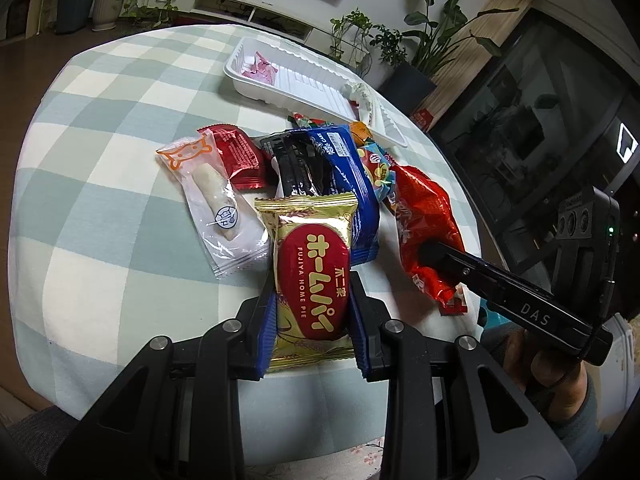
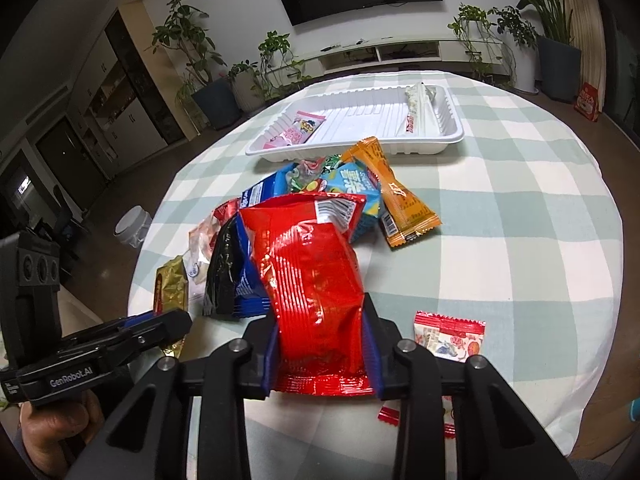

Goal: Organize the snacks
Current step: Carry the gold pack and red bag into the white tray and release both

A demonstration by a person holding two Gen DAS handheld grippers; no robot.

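Observation:
My left gripper [image 1: 313, 312] is shut on a gold pie packet with a red oval label [image 1: 310, 276], its pads pressing both sides near the table's front. My right gripper [image 2: 322, 344] is shut on a crinkled red snack bag [image 2: 316, 272], which bulges above the pinched lower part. That red bag [image 1: 430, 224] shows in the left wrist view with a right finger on it. Behind lies a pile: a blue and black pack [image 1: 320, 168], a clear packet with a white stick [image 1: 212, 196], a small dark red packet [image 1: 240, 156] and an orange packet [image 2: 396, 196].
A white plastic tray [image 2: 452, 128] sits at the far side of the round checked table, holding a pink packet [image 2: 300, 128] and a long white bar [image 2: 416, 104]. A small red and white sachet [image 2: 450, 334] lies near my right gripper. Potted plants and a TV cabinet stand beyond.

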